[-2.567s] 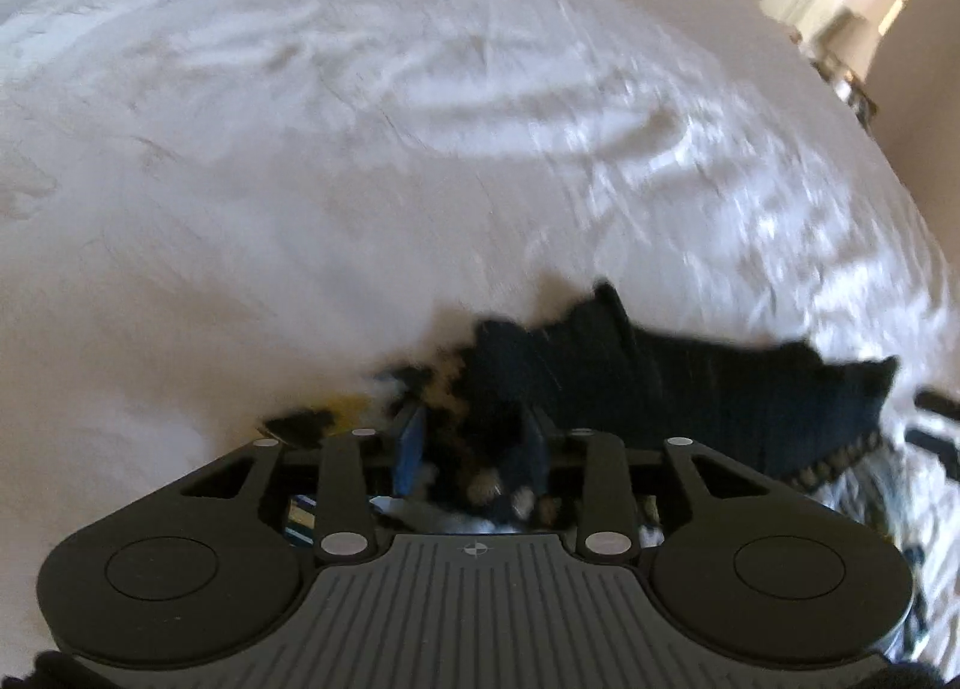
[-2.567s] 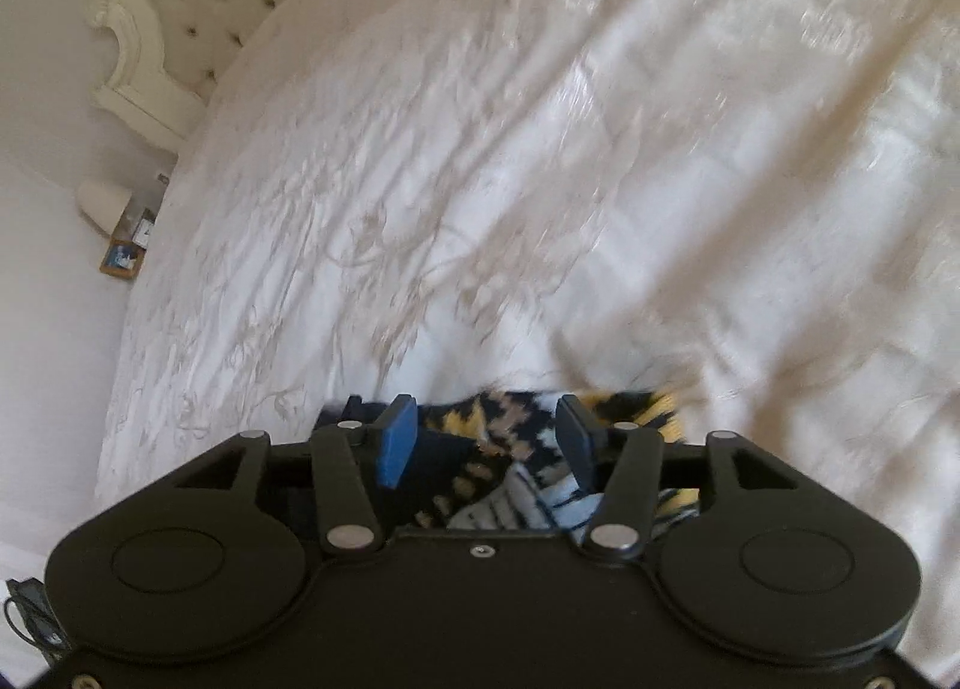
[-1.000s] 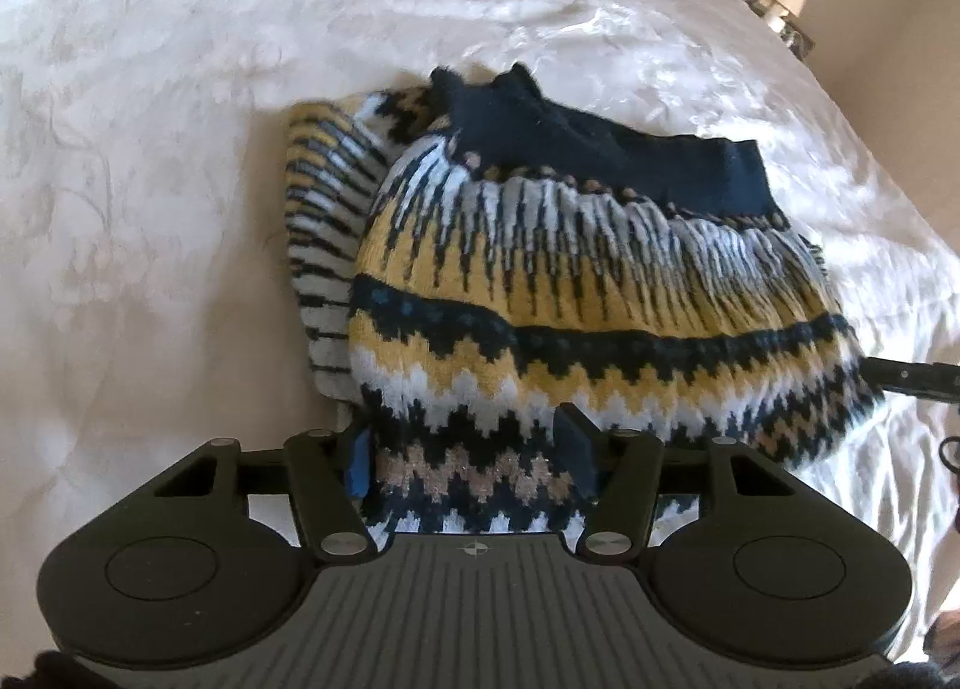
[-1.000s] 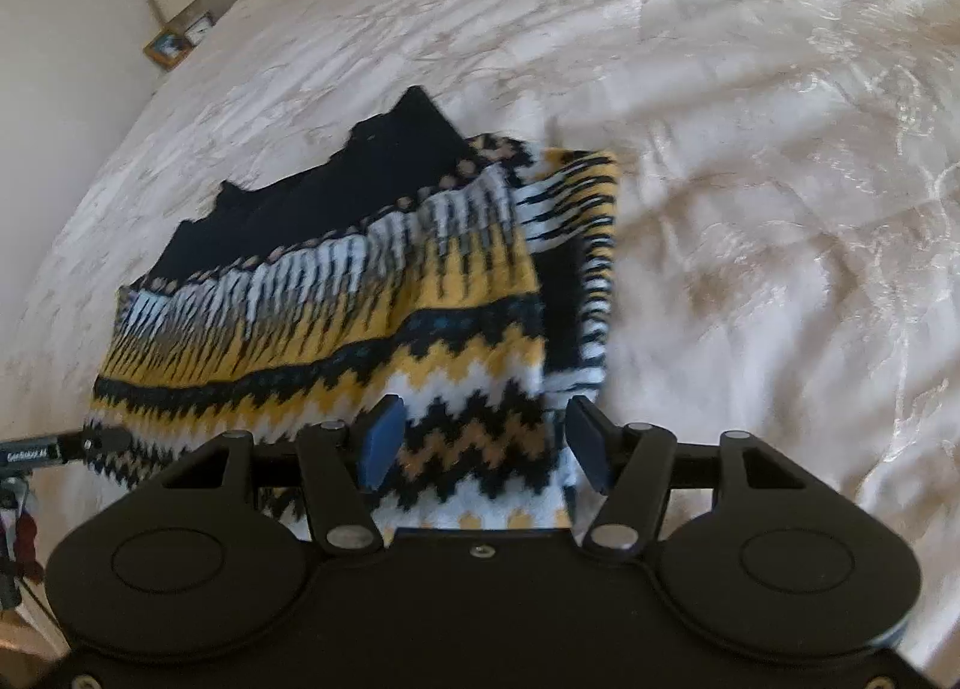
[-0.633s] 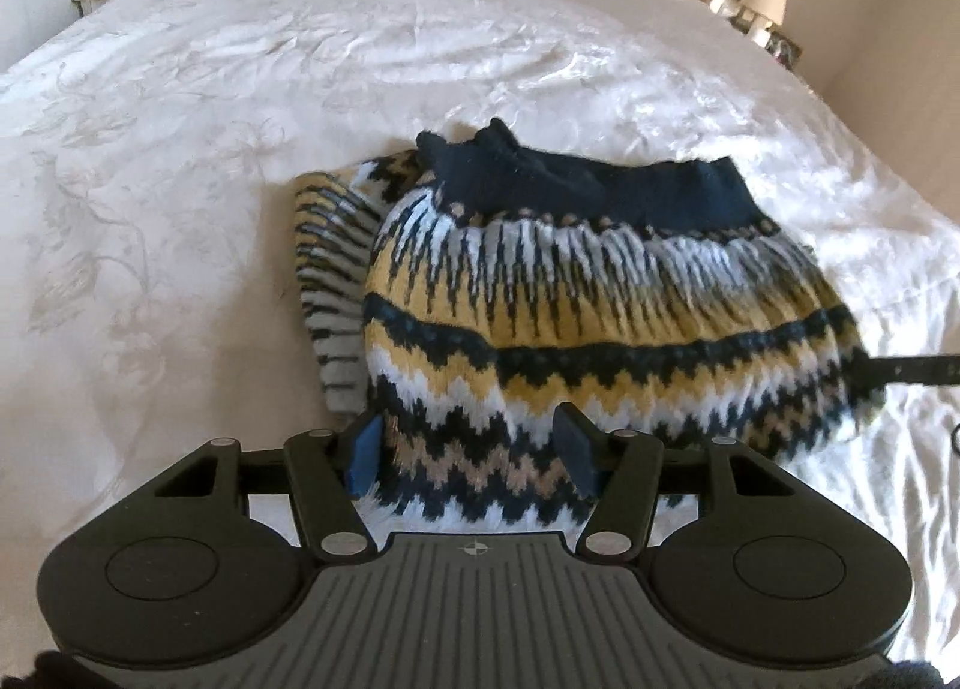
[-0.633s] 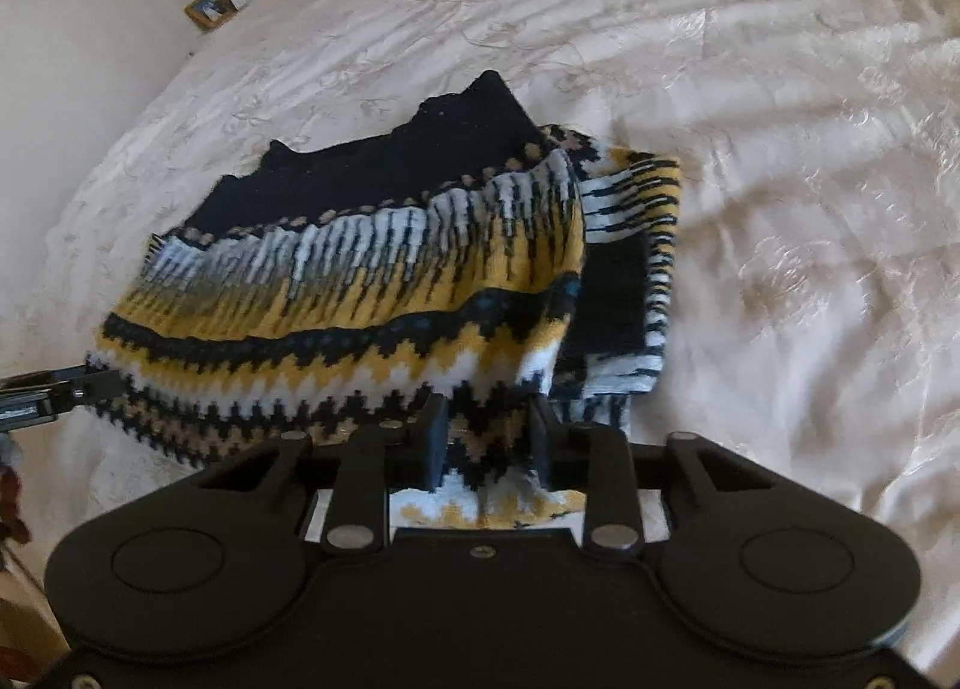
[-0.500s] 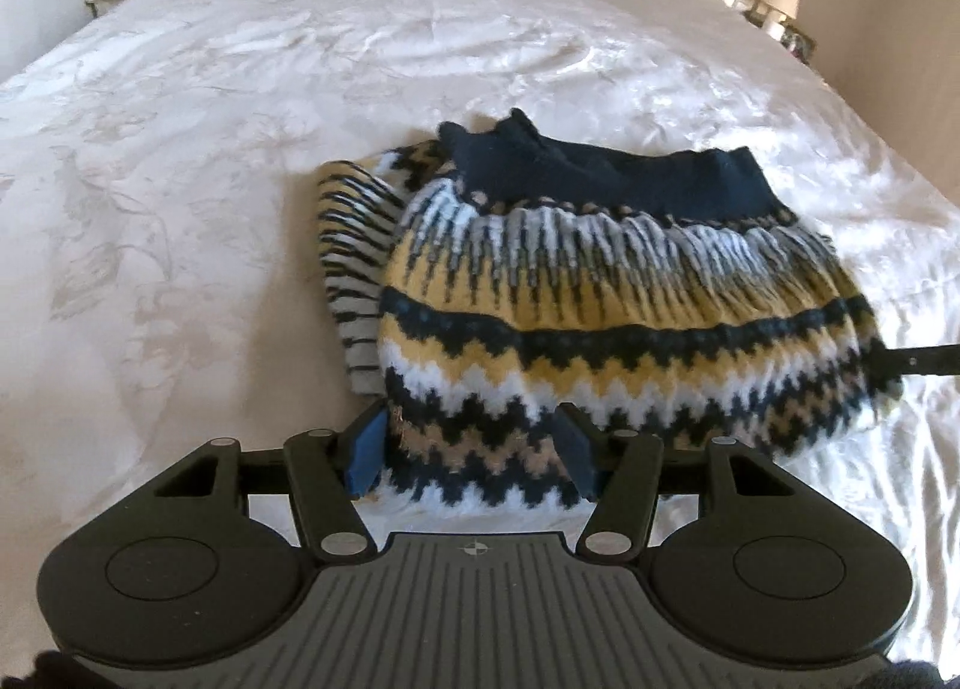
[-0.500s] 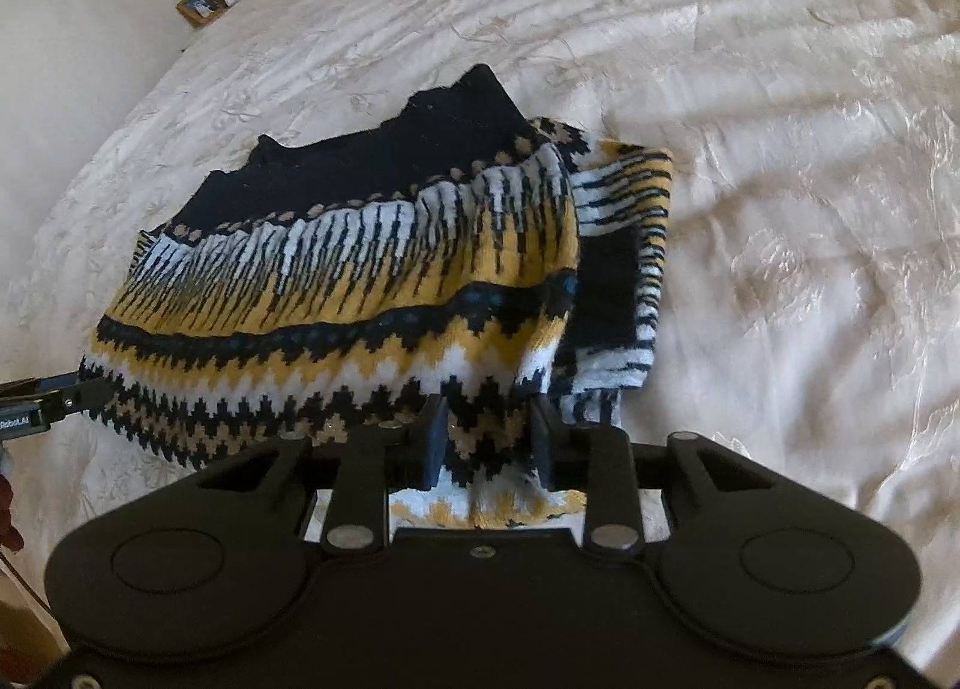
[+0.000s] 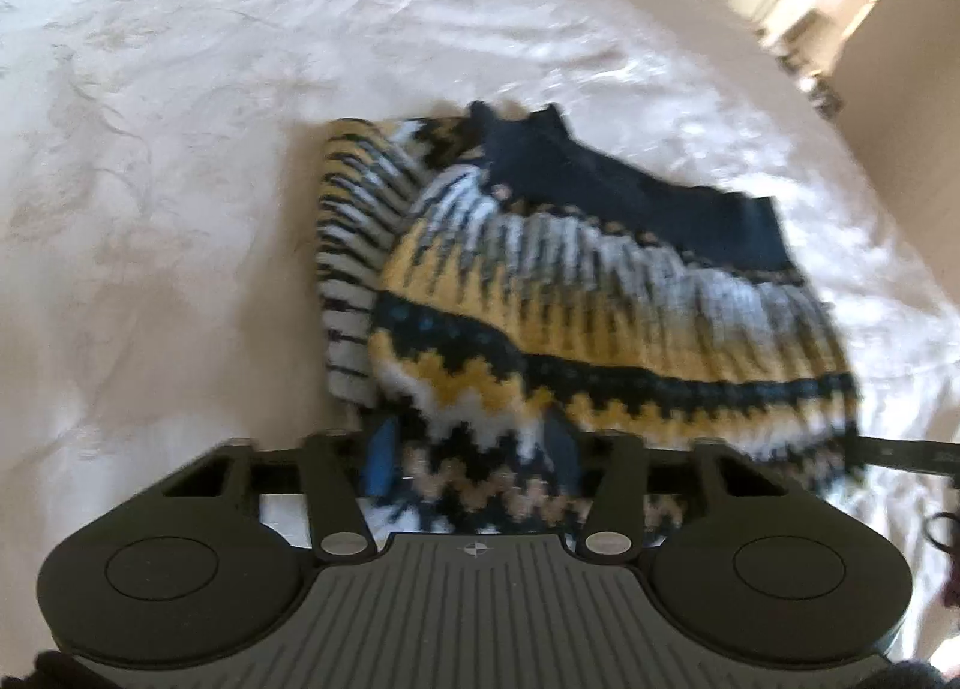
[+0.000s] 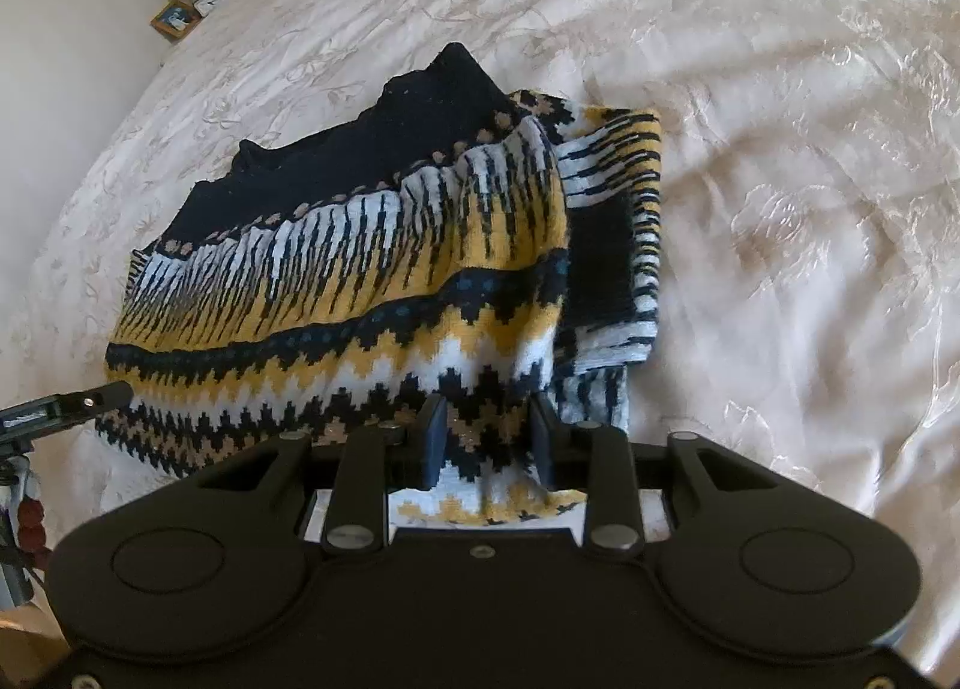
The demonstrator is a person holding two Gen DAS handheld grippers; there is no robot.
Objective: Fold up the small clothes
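The sweater lies half-folded on the bed; right claw pinches its hem, left claw straddles it wide; another fold likely remains.

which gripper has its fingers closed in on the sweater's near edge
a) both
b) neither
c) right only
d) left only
c: the right gripper pinches the sweater hem, its fingers narrowly set, while the left gripper has its fingers spread wide around the hem lying on the bed.
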